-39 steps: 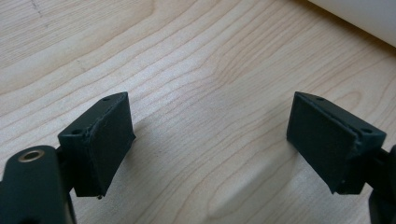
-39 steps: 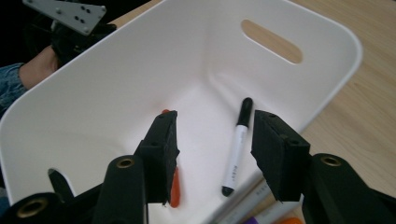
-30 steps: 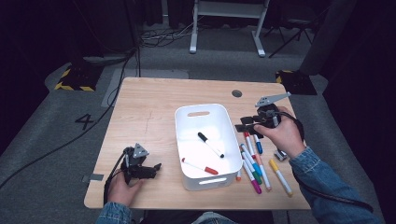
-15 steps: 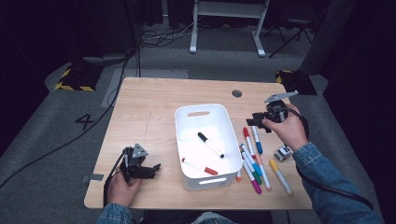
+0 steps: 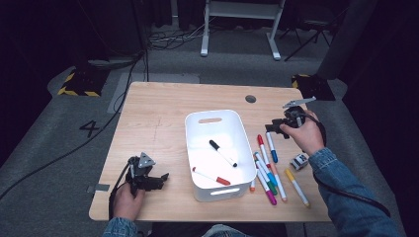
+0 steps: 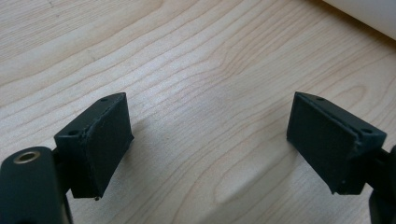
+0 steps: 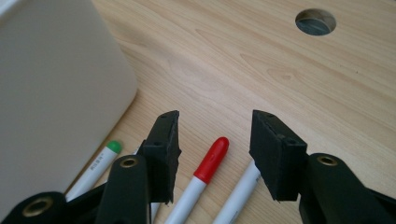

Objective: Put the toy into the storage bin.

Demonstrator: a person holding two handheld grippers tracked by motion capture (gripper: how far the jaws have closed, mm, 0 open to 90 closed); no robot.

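- Right gripper point(image 7: 212, 151): black two-jaw tool in the person's right hand point(image 5: 307, 136), at about 3 o'clock on the pale wooden table point(image 5: 163, 113). Its jaws stand apart with nothing clamped. In the right gripper view they straddle the cap end of the red-capped white marker point(image 7: 205, 175) without pressing on it.
- Red-capped white marker: lies flat on the table just beside the right wall of the white plastic bin point(image 5: 195, 148), at the top of a loose row of markers. A green-capped white marker point(image 7: 95, 168) lies at its 9 o'clock, nearer the bin, and another white barrel point(image 7: 240, 193) lies at its 3 o'clock.
- Handling, as judged: the marker looks light, stiff and smooth-barrelled, so it may roll or slip. The best hold is probably across the barrel just below the cap, jaws square to its length. The neighbours lie close, leaving little room for the jaws.
- White plastic bin: already holds a black-capped marker point(image 5: 222, 153) and a red-capped one point(image 5: 211, 176).
- Left gripper point(image 6: 208, 149): at about 7 o'clock on the table, jaws apart over bare wood, holding nothing.
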